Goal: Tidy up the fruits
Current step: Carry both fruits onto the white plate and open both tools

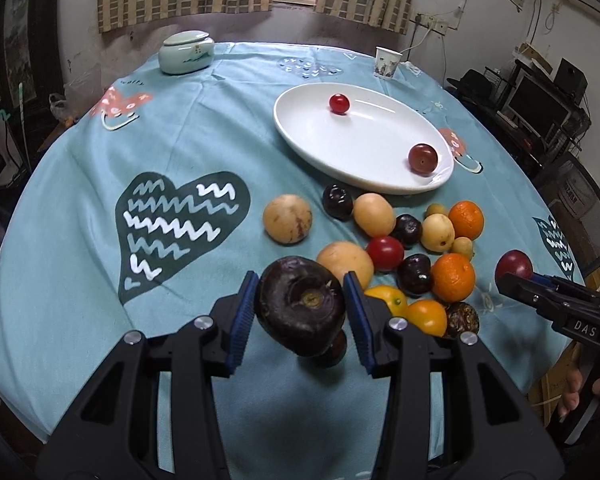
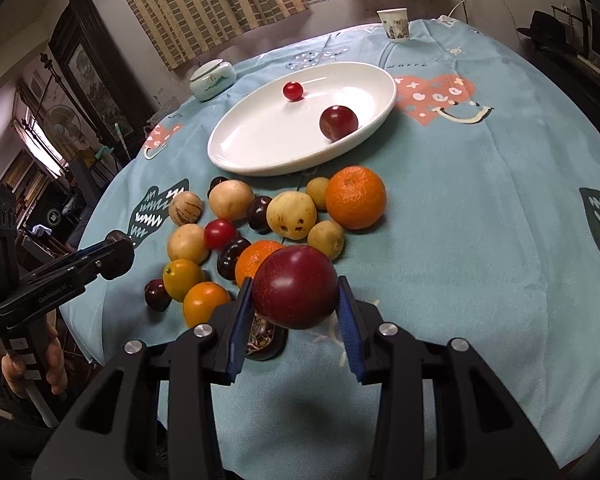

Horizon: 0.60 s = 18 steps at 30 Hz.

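Note:
My left gripper (image 1: 302, 306) is shut on a dark purple fruit (image 1: 302, 306) lifted above the cloth. My right gripper (image 2: 296, 296) is shut on a red plum (image 2: 296, 286); the same plum (image 1: 514, 266) shows at the right of the left wrist view. A white oval plate (image 1: 340, 136) holds a cherry tomato (image 1: 339, 103) and a red plum (image 1: 423, 159). Between plate and grippers lies a loose pile of fruit: oranges (image 2: 356, 197), yellow-brown round fruits (image 2: 292, 215), dark purple fruits (image 1: 337, 201) and a red tomato (image 1: 385, 253).
The round table wears a light blue cloth (image 1: 180, 128) with heart prints. A pale green lidded jar (image 1: 186, 53) and a paper cup (image 1: 387, 62) stand at the far edge. A hand (image 2: 54, 364) holds the left gripper's handle. Shelves and a monitor crowd the room's right side.

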Motion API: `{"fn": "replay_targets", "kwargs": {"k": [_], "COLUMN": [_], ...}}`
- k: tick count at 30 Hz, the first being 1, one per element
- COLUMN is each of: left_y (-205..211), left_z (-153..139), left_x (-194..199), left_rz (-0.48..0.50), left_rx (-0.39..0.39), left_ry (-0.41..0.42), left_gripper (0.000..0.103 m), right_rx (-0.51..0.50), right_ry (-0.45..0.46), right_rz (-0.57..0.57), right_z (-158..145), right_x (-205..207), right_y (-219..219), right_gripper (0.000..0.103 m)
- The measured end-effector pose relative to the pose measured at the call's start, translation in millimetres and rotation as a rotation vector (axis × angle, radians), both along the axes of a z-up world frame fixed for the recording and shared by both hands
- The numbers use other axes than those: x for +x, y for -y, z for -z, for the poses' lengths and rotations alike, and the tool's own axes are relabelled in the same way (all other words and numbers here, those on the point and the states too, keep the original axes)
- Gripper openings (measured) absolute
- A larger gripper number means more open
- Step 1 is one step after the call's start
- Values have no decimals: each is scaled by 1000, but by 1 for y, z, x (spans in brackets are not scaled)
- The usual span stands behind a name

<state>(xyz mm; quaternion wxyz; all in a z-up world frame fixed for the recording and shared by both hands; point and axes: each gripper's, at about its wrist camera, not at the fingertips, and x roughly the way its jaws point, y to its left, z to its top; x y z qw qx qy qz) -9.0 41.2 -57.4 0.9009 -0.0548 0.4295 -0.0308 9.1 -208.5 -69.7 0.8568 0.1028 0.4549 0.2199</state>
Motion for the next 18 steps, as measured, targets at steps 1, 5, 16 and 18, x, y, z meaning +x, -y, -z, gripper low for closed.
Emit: {"fn": "replay_targets", "kwargs": {"k": [1, 5, 16, 18], "left_y": [3, 12, 20, 22], "left_z": [-1, -9, -37, -35], "left_x": [4, 22, 177, 207], "left_rz": [11, 47, 81, 65], "left_rx": [3, 12, 30, 46], "left_ry": [0, 12, -6, -9], "left_gripper": [44, 44, 44, 44], "right_rx": [0, -8, -87, -117], "right_ry": [5, 20, 93, 83], "right_rz": [-1, -15, -86, -84], "right_z": [-1, -9, -50, -47], "right_x": [1, 12, 140, 182], "right_y": [0, -4, -43, -54], "right_gripper": [41, 41, 41, 41]}}
